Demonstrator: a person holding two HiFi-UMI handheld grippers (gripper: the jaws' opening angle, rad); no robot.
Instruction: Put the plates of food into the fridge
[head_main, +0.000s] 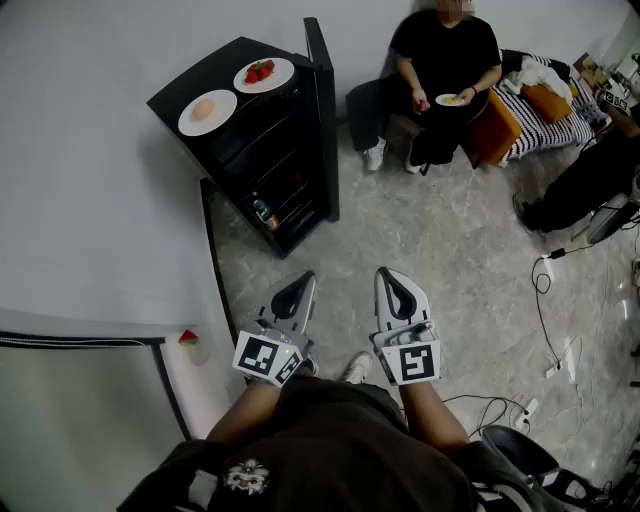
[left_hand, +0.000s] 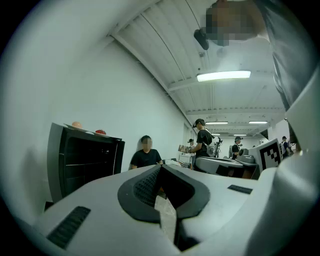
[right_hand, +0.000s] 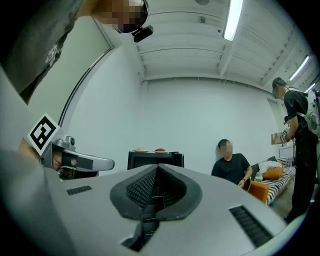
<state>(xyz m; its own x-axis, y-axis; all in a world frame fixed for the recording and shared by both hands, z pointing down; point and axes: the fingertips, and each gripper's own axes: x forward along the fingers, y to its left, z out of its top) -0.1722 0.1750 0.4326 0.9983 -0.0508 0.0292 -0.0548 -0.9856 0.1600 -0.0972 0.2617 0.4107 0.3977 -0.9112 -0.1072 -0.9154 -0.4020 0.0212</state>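
Plates atop fridge — left tongs, right tongs closed, empty

Strawberry plate and pink-food plate side by side atop open black fridge

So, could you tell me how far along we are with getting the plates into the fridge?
Done: the fridge has its door open. In hand: nothing. The left gripper and right gripper have their jaws together and empty, short of the fridge. Left: the plate of strawberries and the plate of pale pink food both sit on top of the fridge, not yet inside.
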